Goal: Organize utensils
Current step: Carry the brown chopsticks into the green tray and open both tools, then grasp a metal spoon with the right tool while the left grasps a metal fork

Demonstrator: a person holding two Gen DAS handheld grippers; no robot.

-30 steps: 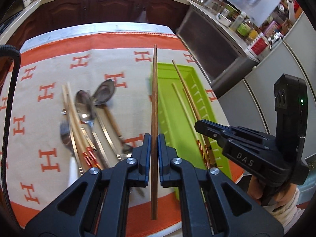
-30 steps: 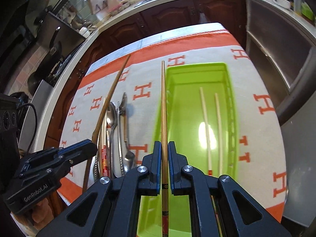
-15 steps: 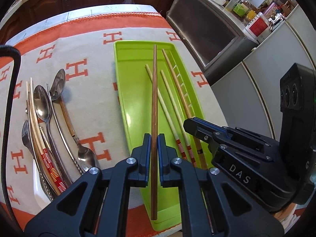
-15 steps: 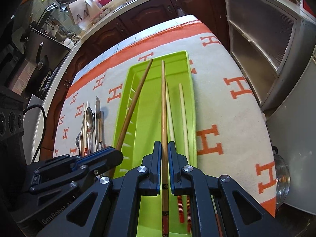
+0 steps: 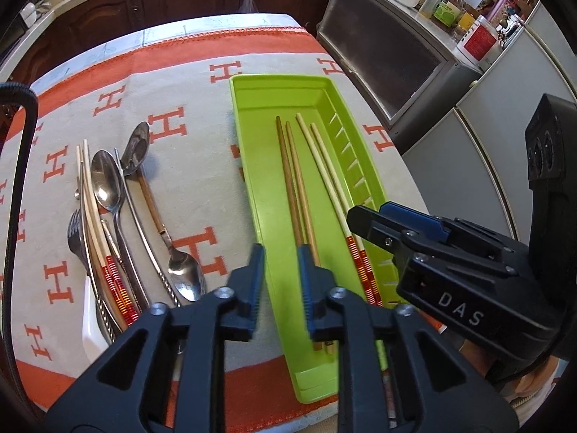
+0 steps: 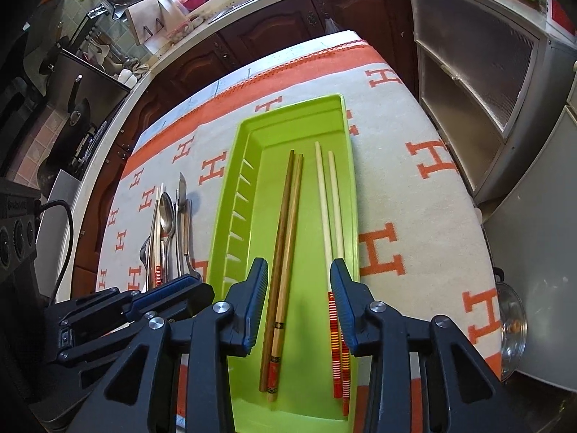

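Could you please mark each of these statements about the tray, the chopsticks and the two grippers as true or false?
1. Four chopsticks lie in the green tray. True.
2. The left gripper is shut on a chopstick. False: its jaws are open and empty.
3. The brown chopsticks lie beside the pale chopsticks, all lengthwise in the tray. True.
4. The spoons are in the tray. False: they lie on the cloth beside it.
5. The right gripper holds a fork. False: its jaws are open over the tray.
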